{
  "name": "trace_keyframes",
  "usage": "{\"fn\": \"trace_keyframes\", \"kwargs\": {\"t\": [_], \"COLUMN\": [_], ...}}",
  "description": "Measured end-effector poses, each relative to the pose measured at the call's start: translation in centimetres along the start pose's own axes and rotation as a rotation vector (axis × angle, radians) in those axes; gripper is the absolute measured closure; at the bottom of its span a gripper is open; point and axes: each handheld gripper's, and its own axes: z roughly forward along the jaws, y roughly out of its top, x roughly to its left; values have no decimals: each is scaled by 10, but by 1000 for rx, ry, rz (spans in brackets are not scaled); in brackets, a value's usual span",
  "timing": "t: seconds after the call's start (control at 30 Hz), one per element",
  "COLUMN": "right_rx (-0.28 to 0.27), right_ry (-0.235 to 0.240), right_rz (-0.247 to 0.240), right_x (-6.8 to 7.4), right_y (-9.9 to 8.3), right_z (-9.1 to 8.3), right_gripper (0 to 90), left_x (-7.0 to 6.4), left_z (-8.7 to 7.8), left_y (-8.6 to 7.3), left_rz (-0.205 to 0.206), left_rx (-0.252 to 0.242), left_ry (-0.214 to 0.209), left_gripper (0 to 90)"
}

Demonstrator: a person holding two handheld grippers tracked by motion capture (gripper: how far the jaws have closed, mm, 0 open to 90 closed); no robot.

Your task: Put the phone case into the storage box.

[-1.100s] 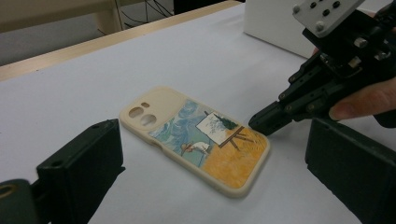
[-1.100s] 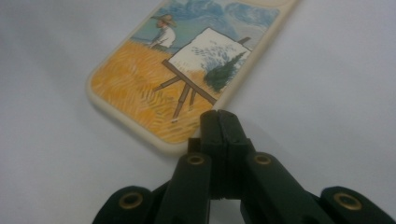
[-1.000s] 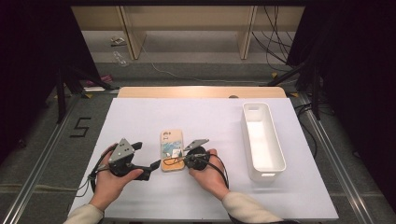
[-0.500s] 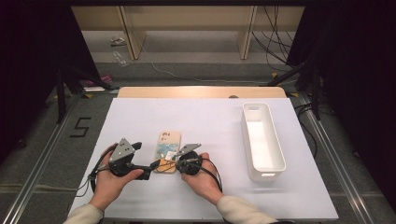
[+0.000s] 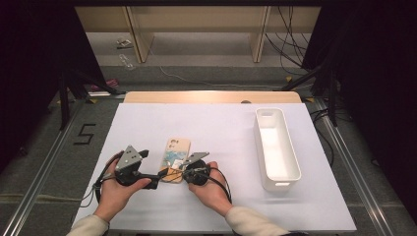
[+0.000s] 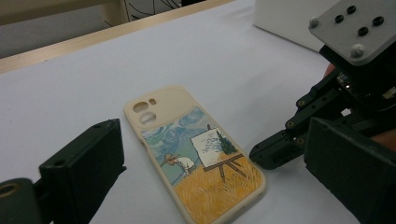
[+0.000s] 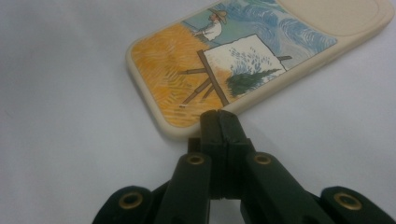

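Phone case (image 5: 174,160) lying flat, picture side up, on the white table (image 5: 221,128) near its near-left middle, camera cut-outs at the far end and the painted wheat field at the near end. Right gripper (image 5: 183,173) clenched on nothing, its 2 jaws pressed together with their tips touching the near right edge of the case, while the left gripper (image 5: 160,178) sits released just left of the case's near end, jaws spread wide with the case lying between them in the left gripper view. Further right, well apart from both, a long white bin (image 5: 276,147) standing lengthwise along the table's right side.
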Motion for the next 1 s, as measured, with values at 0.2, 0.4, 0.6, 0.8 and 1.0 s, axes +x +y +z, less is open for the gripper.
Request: {"fn": "trace_keyframes", "kwargs": {"t": [0.2,0.4,0.6,0.8,1.0], "right_rx": [-11,-23,-80,-219,-384], "right_ry": [9,25,4,7,-8], "right_rz": [-5,-4,-10,-17,-54], "right_x": [0,-2,-9,-22,-32], "right_y": [0,0,5,3,-15], "right_z": [2,2,-22,-63,-120], "right_gripper": [900,900,710,418,227], "left_x": [0,0,2,1,-4], "left_z": [0,1,0,3,13], "left_y": [0,0,-1,0,5], "left_rz": [-2,-8,-16,-50,-68], "left_rx": [6,12,24,64,117], "left_ry": [8,17,27,34,54], "left_gripper": [55,64,66,48,0]}}
